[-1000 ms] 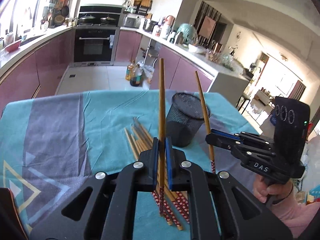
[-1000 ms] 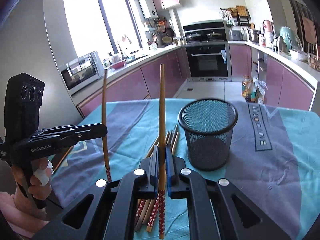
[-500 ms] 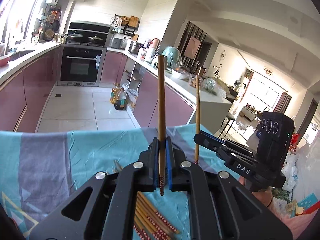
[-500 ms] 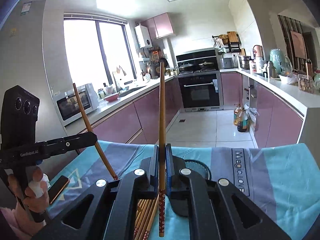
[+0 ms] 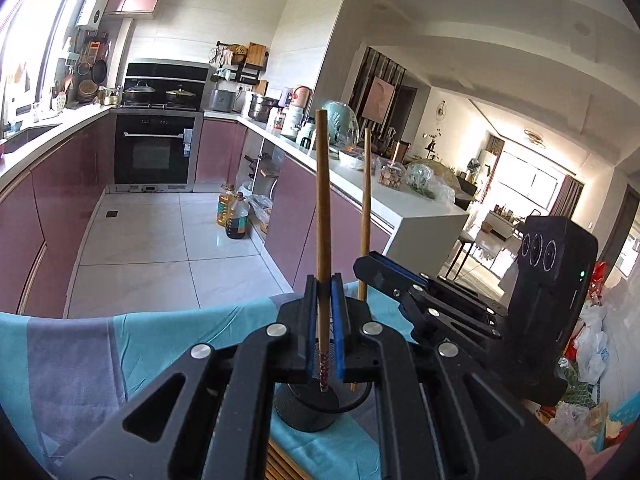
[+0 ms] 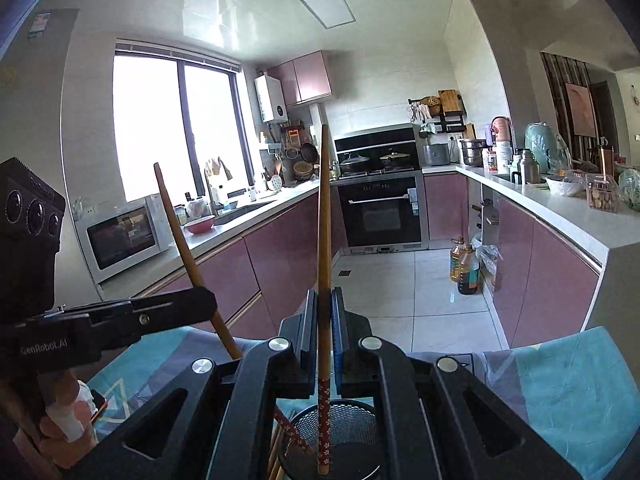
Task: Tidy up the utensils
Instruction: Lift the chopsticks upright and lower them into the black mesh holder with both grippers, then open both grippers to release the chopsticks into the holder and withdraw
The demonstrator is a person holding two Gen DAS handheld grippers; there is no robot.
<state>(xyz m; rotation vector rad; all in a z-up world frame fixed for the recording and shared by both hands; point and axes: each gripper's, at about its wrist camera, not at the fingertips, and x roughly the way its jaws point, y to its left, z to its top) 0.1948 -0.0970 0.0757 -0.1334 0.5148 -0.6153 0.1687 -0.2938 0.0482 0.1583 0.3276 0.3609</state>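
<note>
My left gripper point(image 5: 324, 284) is shut on a wooden chopstick point(image 5: 322, 200) held upright, its red patterned end hanging over the mouth of the black mesh cup point(image 5: 308, 410). My right gripper point(image 6: 324, 296) is shut on a second chopstick point(image 6: 324, 220), whose patterned end dips into the mesh cup point(image 6: 340, 420). Each view shows the other gripper: the right gripper point(image 5: 366, 266) with its chopstick point(image 5: 365, 200), and the left gripper point(image 6: 202, 304) with its slanted chopstick point(image 6: 180, 236). Several loose chopsticks point(image 6: 276, 454) lie beside the cup.
A teal and grey cloth point(image 5: 120, 340) covers the table. A hand point(image 6: 60, 420) grips the left tool's handle. Beyond the table's far edge are a tiled floor, oil bottles point(image 5: 234, 216), purple cabinets and a cluttered counter point(image 6: 560, 200).
Both grippers have risen with their chopsticks and come over the mesh cup. The views have tilted up, so the cup and pile have slid to the bottom edge.
</note>
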